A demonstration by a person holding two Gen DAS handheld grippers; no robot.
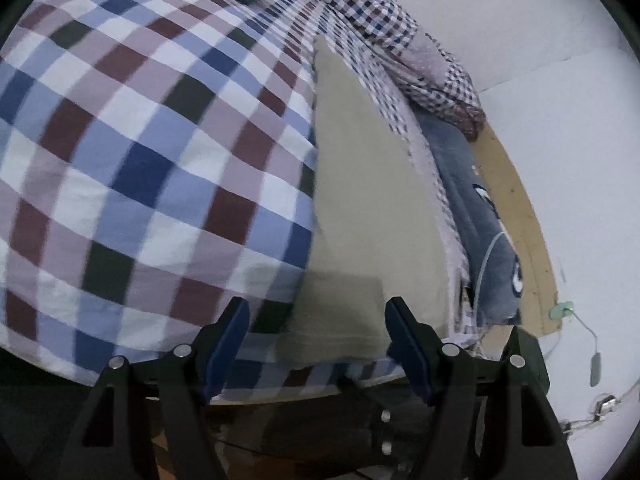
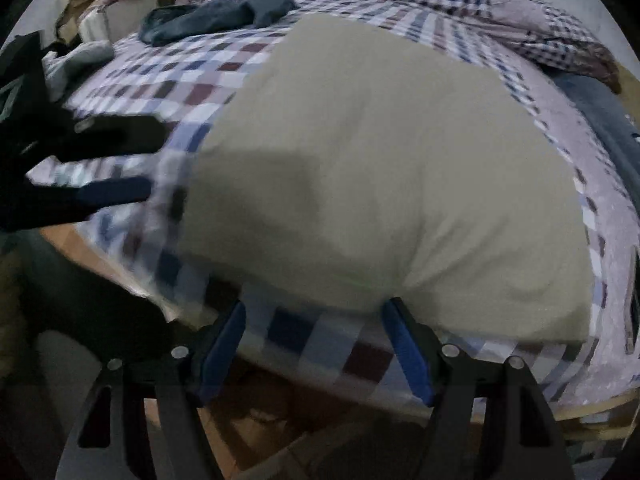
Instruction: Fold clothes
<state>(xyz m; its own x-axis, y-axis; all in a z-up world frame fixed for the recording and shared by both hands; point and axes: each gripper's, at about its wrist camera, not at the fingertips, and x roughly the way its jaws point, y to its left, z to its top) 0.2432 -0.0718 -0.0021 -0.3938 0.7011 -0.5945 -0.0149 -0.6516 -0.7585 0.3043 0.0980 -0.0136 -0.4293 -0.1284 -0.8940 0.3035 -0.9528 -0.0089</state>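
Right now both of my grippers stand with fingers spread and nothing between them: the left gripper (image 1: 316,344) hovers at the near edge of the bed, and the right gripper (image 2: 314,344) sits just short of the pale khaki cloth garment (image 2: 380,168), which lies flat on the blue, maroon and white checked bedsheet (image 1: 140,152).

My worry is the grab. The khaki fabric looks soft, matte and thin, already lying as a smooth rounded slab, and its near hem rests directly on the sheet. If I pinch too deep I judge I could take the checked sheet with it, or catch only one layer and pull the fold open. Both views are blurred, so I cannot judge the hem's exact edge. A dark grey crumpled garment (image 2: 216,20) waits well apart at the far side.
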